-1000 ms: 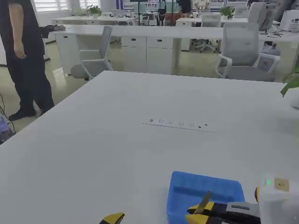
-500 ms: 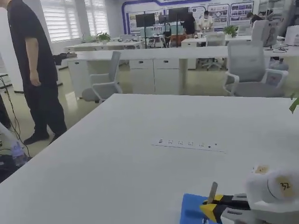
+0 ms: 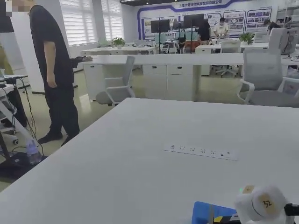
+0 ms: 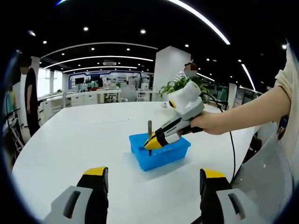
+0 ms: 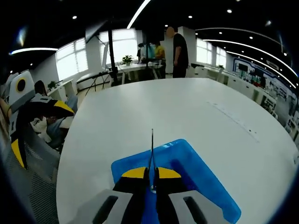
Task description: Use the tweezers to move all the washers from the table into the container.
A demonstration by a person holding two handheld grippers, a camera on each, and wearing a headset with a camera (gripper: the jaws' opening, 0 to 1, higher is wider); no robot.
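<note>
My right gripper (image 5: 152,173) is shut on a pair of thin metal tweezers (image 5: 152,151), whose tip points forward above the blue container (image 5: 196,182). In the left gripper view, the right gripper (image 4: 155,141) is held by a hand over that blue container (image 4: 161,153), and the tweezers (image 4: 149,128) stick upward from it. My left gripper (image 4: 153,182) hangs open well short of the container, its jaws wide apart with nothing between them. The head view catches one corner of the container (image 3: 210,213) at the bottom edge, beside the right gripper's white body (image 3: 261,204).
The white table (image 3: 140,163) stretches away with a flush socket strip (image 3: 201,151) in its middle. A person in black (image 3: 56,70) stands off the table's far left. Grey office chairs (image 3: 119,88) and more desks stand behind.
The head camera has tilted up, so the container and right gripper have slid to the bottom edge. The tweezers went from lying over the container to pointing more upward.
</note>
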